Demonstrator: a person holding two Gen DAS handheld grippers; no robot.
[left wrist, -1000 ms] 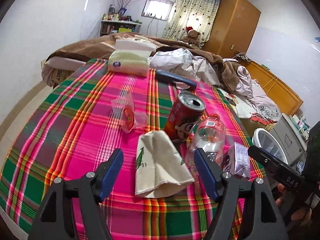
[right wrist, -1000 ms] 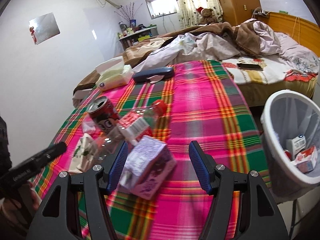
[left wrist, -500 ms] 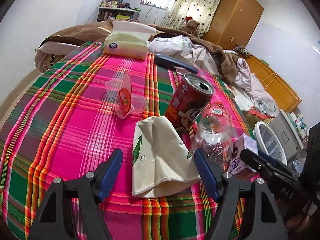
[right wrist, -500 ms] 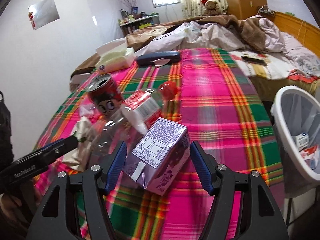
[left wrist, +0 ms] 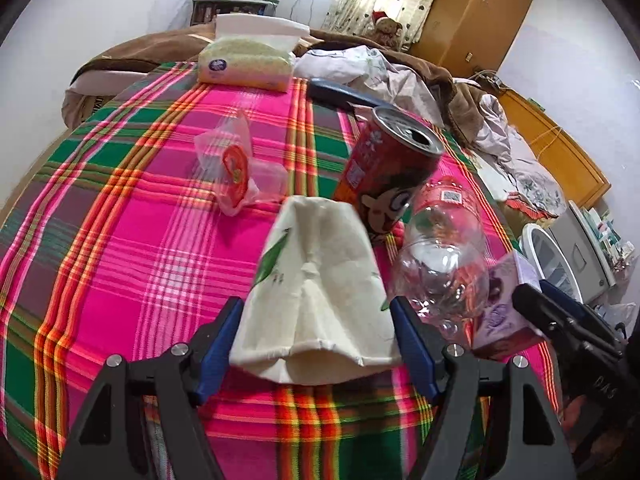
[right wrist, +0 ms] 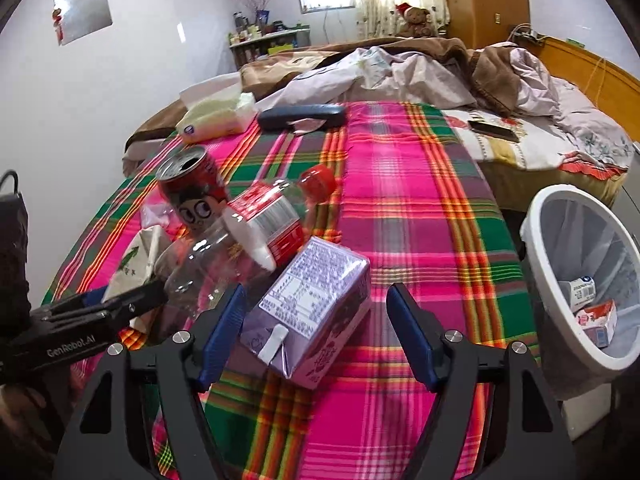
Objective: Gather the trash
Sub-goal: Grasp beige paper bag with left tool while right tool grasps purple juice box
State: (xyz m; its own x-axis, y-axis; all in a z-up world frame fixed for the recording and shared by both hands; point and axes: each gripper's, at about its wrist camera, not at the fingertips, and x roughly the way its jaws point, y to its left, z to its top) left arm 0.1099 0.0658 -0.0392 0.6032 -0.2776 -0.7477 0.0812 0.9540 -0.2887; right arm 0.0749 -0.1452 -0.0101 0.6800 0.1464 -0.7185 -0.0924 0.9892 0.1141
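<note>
Left gripper [left wrist: 316, 332] has its blue-padded fingers [left wrist: 218, 344] spread wide, and the cream paper bag with a green leaf print [left wrist: 316, 292] lies flat right between them, its open end filling most of the gap. I can't tell if the pads actually touch it. Just past the fingertips stands a red drink can with a cartoon face [left wrist: 386, 172], top open. Off the right finger lies a clear plastic bottle with a red label [left wrist: 440, 260], on its side and tight against the can. Ahead and off the left finger sits a crumpled clear plastic wrapper with a red sticker [left wrist: 236, 168].

Right gripper [right wrist: 316, 320] is also wide open, straddling a purple drink carton [right wrist: 316, 308] lying tilted on the pink, green and orange plaid cloth [right wrist: 420, 220]. The carton sits closer to the left finger, with a visible gap to the right one. The bottle's red cap [right wrist: 318, 180] points away, beyond the fingertips. Off past the right finger, beside the cloth's edge, stands a white bin with a grey liner [right wrist: 576, 272] holding a couple of small cartons.
</note>
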